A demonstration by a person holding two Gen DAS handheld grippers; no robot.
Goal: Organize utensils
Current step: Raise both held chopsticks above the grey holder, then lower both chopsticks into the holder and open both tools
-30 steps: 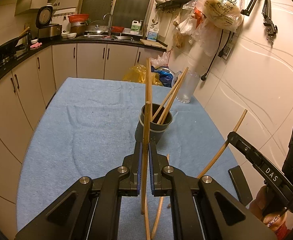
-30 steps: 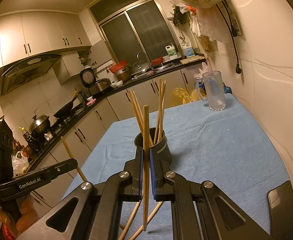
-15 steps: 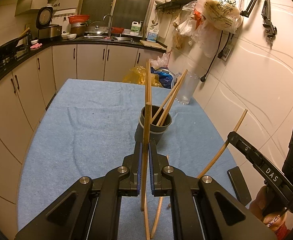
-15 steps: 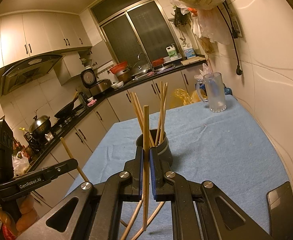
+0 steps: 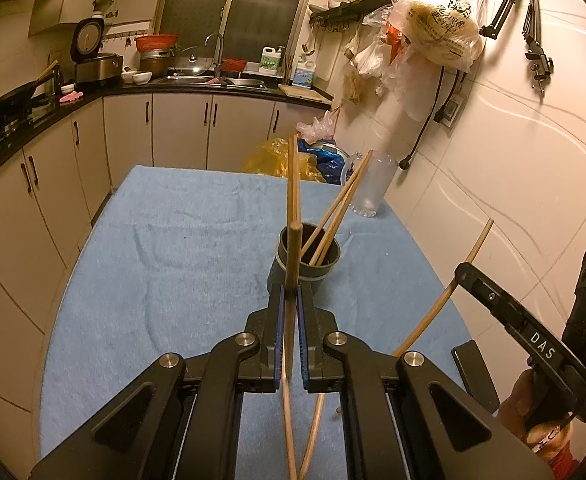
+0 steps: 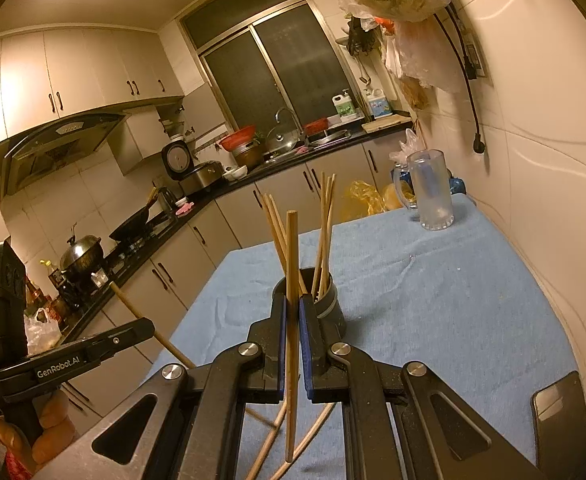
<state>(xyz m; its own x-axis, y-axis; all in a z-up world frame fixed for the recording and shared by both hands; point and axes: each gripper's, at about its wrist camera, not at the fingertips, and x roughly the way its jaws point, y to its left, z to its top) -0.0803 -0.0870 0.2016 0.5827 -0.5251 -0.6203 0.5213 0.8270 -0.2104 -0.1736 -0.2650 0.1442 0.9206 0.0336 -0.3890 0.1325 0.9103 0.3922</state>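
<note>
A dark grey cup (image 5: 309,258) (image 6: 329,300) stands mid-table on the blue cloth (image 5: 153,260) and holds several wooden chopsticks (image 5: 339,210) (image 6: 325,232). My left gripper (image 5: 291,292) is just in front of the cup, shut on one upright chopstick (image 5: 293,256). My right gripper (image 6: 291,304) is also close to the cup, shut on another upright chopstick (image 6: 291,248). Each gripper shows in the other's view, the right gripper (image 5: 469,276) at the right edge and the left gripper (image 6: 141,326) at the left edge. Loose chopsticks (image 5: 313,432) (image 6: 269,448) lie on the cloth below the fingers.
A frosted glass mug (image 5: 369,184) (image 6: 431,192) stands at the table's far right corner. A dark flat phone-like object (image 5: 473,372) (image 6: 557,412) lies near the right edge. The tiled wall runs along the right side and kitchen cabinets (image 5: 181,128) stand beyond the table.
</note>
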